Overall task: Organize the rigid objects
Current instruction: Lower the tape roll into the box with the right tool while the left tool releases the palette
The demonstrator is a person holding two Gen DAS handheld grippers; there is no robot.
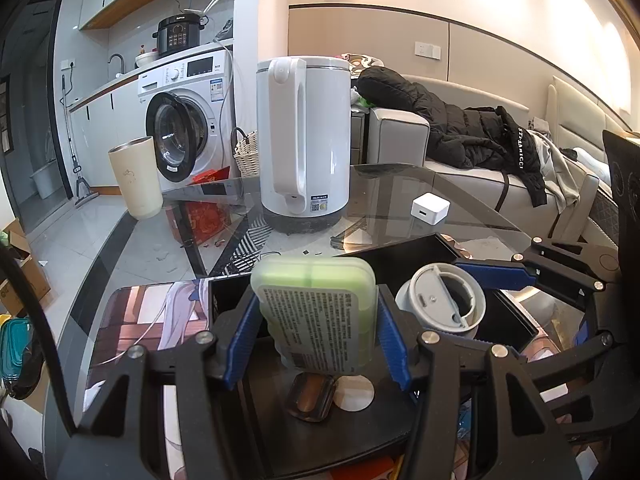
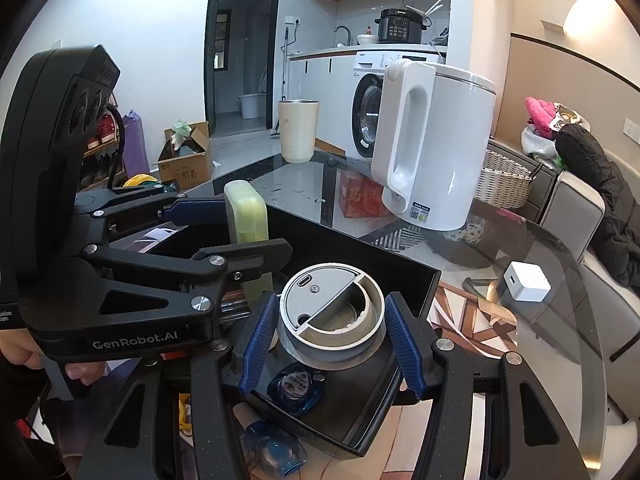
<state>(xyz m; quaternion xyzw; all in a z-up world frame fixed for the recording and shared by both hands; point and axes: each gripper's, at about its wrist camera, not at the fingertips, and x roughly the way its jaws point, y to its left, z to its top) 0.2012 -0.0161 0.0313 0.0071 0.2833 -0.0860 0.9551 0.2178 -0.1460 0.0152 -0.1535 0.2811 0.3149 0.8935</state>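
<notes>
Two grippers are busy over a black tray (image 2: pixel 408 276) on the glass tabletop (image 1: pixel 392 184). The left gripper (image 1: pixel 318 340) is squeezed onto a green case (image 1: pixel 316 312). Its blue pads (image 1: pixel 240 344) press on both sides, and the case stands up on its edge, lifted above the tray floor. The right gripper (image 2: pixel 332 340) is squeezed onto a round grey lid (image 2: pixel 332 316), with a blue pad on each side of it. The lid is tipped a little and hangs over the tray too. Under it, inside the tray, lies a small blue packet (image 2: pixel 298 388). Farther back on the tabletop stand a white kettle (image 1: pixel 304 136), a cream cup (image 1: pixel 136 178) and a small white cube (image 1: pixel 430 208).
</notes>
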